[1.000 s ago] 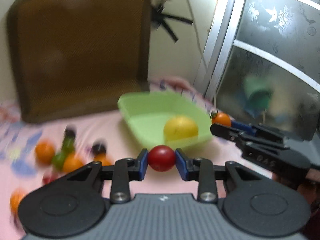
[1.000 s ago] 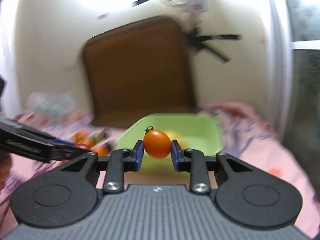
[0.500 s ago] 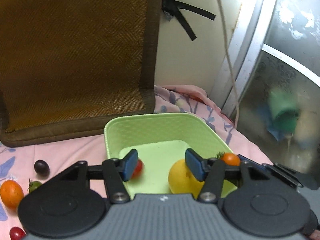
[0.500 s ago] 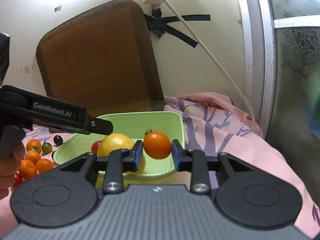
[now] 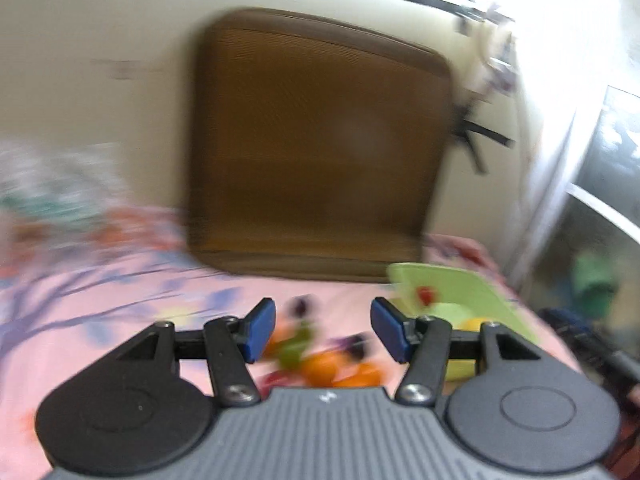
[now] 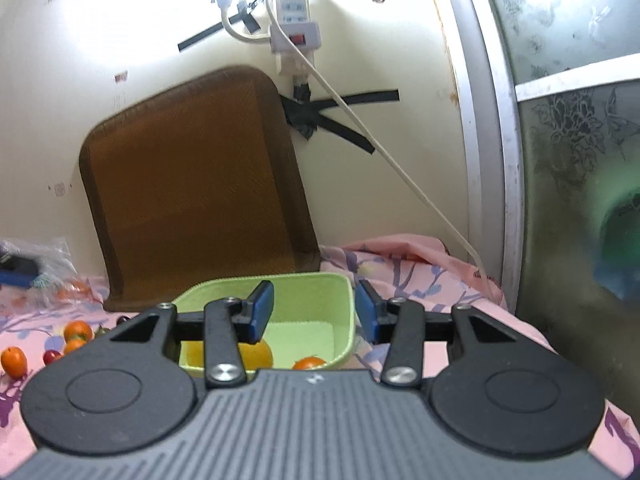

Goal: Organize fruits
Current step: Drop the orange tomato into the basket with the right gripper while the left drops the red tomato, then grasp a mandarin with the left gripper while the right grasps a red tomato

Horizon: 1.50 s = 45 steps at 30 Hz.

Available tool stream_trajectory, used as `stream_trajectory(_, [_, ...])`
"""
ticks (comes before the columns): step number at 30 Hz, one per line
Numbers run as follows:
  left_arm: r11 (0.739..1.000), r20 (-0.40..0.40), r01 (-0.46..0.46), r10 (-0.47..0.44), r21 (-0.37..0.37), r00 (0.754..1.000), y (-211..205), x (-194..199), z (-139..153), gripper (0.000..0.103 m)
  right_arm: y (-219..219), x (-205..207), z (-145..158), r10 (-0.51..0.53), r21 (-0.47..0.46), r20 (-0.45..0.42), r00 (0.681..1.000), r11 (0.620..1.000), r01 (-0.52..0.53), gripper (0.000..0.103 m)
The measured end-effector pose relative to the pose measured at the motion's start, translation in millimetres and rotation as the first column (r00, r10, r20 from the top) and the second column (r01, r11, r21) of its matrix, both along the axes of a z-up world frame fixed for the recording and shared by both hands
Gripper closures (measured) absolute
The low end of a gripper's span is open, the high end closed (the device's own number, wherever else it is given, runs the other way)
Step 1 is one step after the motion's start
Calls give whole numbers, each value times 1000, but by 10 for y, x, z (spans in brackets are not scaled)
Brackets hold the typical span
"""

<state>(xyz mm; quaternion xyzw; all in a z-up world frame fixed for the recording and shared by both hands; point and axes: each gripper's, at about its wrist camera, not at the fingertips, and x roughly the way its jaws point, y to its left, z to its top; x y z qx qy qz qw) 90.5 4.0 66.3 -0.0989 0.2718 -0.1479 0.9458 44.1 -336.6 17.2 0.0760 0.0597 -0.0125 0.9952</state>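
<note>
A light green basket (image 6: 304,300) stands on the pink cloth. It holds a yellow citrus (image 6: 256,354) and an orange tomato (image 6: 309,363). Over the basket my right gripper (image 6: 314,316) has its jaws opening, with nothing between them. In the blurred left wrist view the basket (image 5: 460,288) sits at the right with a red tomato (image 5: 425,293) inside. My left gripper (image 5: 323,330) is open and empty above a pile of loose fruits (image 5: 320,364) on the cloth.
A brown woven cushion (image 6: 192,196) leans on the wall behind the basket. A white cable (image 6: 384,156) hangs from a power strip (image 6: 294,20). Several small oranges (image 6: 76,330) lie at the left. A frosted glass door (image 6: 572,140) closes the right side.
Both grippers let go of their tomatoes, red from the left and orange from the right, and both now lie in the basket. The left gripper has swung left toward the loose fruits.
</note>
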Motion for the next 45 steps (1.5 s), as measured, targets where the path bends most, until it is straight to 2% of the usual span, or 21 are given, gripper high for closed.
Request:
stream_trajectory(4, [996,-23,-89,90,23,996,397,-214,-149,49,70,-47,27,30,10,-11,999,1000,-30,56])
stream_trajectory(8, [993,-42,-113,115,39,993,518,-245,-316,49,257,-173,57,164,89,-46,985,983,-160,56])
stream_trajectory(10, [993,-67,-114,115,23,991,519,-180,-396,49,454,-207,19,234,119,-86,968,967,-224,56])
stream_trajectory(12, [994,-78,-106,107,11,991,513,-190,-469,43,660,-196,-43,299,123,-133,945,951,-283,56])
stream_trajectory(15, [996,-81,-88,90,28,993,431,-178,-552,42,982,-156,-96,360,66,-205,910,933,-354,56])
stream_trajectory(19, [996,-87,-85,86,13,992,397,-171,-634,42,1288,-105,-63,434,13,-251,865,895,-445,56])
stream_trajectory(22, [996,-81,-82,85,37,993,332,-161,-680,42,1530,-69,-88,427,-92,-264,865,881,-464,56])
stream_trajectory(24, [995,-82,-78,82,56,993,311,-134,-722,42,1631,3,-109,419,-118,-280,864,878,-464,56])
stream_trajectory(27, [995,-90,-79,84,57,992,308,-100,-746,51,1727,80,-125,424,-113,-296,856,874,-472,56])
stream_trajectory(29, [997,-87,-67,71,49,994,301,-89,-760,63,1803,99,-137,429,-129,-305,850,866,-483,56])
stream_trajectory(31, [996,-77,-60,65,62,995,277,-107,-759,63,1883,99,-162,427,-155,-317,847,858,-490,58])
stream_trajectory(34, [997,-76,-55,59,51,995,300,-119,-760,63,2011,156,-237,367,-215,-358,858,862,-459,58])
stream_trajectory(36, [999,-76,-42,44,24,996,338,-132,-758,63,2047,232,-297,356,-211,-394,847,862,-461,61])
stream_trajectory(37, [999,-70,-35,36,17,997,347,-144,-750,63,2033,251,-281,364,-193,-388,847,866,-461,72])
stream_trajectory(38, [1000,-61,-26,27,15,998,349,-169,-740,63,2005,248,-264,358,-187,-385,850,872,-452,74])
stream_trajectory(41, [1000,-41,24,-23,15,999,298,-290,-714,63,1947,136,-195,378,-153,-365,851,877,-455,74])
stream_trajectory(45, [992,-52,130,-130,-10,990,129,-477,-683,63,1780,-199,-108,379,-138,-316,870,889,-437,74])
